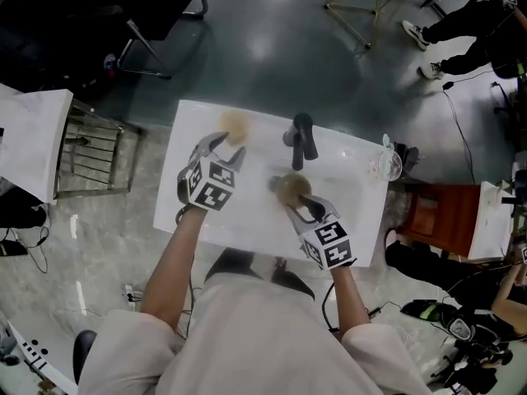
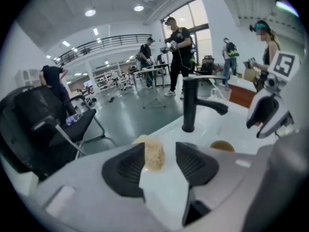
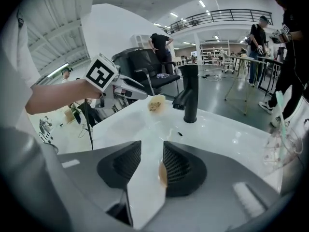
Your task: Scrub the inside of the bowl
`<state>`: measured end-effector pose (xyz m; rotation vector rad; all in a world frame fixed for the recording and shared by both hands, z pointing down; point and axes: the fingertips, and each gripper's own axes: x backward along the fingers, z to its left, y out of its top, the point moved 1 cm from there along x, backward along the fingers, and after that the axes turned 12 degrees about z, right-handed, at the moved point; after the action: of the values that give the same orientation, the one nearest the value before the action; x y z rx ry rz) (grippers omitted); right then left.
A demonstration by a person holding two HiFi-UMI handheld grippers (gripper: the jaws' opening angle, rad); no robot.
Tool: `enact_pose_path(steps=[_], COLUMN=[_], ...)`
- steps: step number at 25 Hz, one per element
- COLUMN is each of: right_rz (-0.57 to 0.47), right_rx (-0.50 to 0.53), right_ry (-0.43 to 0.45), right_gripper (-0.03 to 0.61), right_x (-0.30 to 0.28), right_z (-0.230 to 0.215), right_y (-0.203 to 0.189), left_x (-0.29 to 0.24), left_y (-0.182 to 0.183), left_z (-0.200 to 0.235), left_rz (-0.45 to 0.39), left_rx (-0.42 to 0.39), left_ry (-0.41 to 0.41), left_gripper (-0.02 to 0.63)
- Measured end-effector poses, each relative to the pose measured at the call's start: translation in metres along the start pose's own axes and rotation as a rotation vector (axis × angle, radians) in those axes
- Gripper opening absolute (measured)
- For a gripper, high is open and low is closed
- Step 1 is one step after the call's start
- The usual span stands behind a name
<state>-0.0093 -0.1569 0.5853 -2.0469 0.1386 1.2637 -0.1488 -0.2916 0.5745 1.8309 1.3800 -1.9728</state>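
Note:
A small brown bowl (image 1: 289,188) lies in the white sink (image 1: 247,212), just in front of the black tap (image 1: 303,136). My right gripper (image 1: 301,205) reaches down to the bowl with open jaws; in the right gripper view the bowl's rim (image 3: 161,173) shows beside the right jaw of that gripper (image 3: 152,166). A tan scrub sponge (image 1: 235,126) rests on the sink's far left rim. My left gripper (image 1: 227,146) is just short of it, open. In the left gripper view the sponge (image 2: 153,154) sits between the spread jaws of that gripper (image 2: 160,161), ungripped, and the bowl (image 2: 222,145) lies to the right.
A clear glass (image 1: 384,164) stands at the sink's right end. An orange crate (image 1: 440,210) sits on the floor to the right, a metal rack (image 1: 90,159) to the left, and a black chair (image 1: 156,23) beyond. People stand at tables (image 2: 179,52) farther back.

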Motion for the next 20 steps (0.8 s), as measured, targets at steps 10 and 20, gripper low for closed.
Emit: enact_pose_path(steps=[10,20], right_rz=[0.043,0.077], right_rx=[-0.038,-0.01], right_ry=[-0.005,-0.03], right_gripper=[0.147,0.147], right_x=[-0.024,-0.043], right_z=[-0.006,-0.02], right_y=[-0.012,-0.02], left_x=[-0.035,-0.069], left_y=[-0.003,-0.011], left_z=[0.048,0.046], left_rz=[-0.012,0.031], left_rx=[0.384,0.506], left_ry=[-0.088,-0.107], left_gripper=[0.263,0.33])
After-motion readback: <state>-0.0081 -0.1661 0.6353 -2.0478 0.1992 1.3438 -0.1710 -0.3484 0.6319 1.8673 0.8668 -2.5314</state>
